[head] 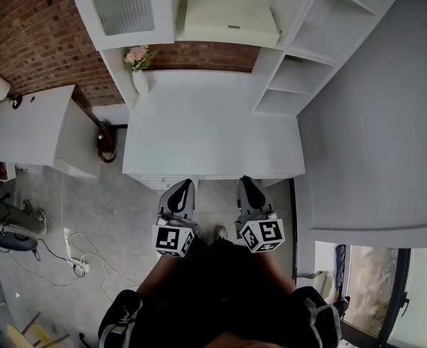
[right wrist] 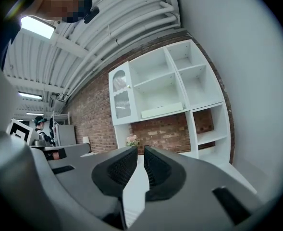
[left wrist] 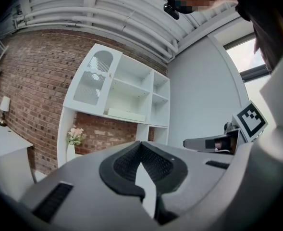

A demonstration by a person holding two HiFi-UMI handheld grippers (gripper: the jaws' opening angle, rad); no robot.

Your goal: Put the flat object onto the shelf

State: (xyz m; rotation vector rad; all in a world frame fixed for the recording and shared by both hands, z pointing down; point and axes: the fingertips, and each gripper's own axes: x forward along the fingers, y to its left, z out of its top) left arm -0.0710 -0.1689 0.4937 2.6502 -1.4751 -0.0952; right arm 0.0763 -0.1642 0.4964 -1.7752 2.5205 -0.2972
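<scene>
The flat object (head: 231, 20) lay up on the far shelf (head: 301, 17). Left tongs (head: 185, 185) and right tongs (head: 246, 183) were both closed and empty. The job looked done!

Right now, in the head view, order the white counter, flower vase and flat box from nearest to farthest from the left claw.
1. white counter, just ahead of the left claw
2. flower vase, back left
3. flat box, on the shelf

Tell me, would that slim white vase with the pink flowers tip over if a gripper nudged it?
Probably. The vase looks tall and narrow, with flowers spreading above its neck, so a push near the top would likely topple it. Its smooth white surface suggests glazed ware: perhaps slippery, perhaps breakable.
</scene>
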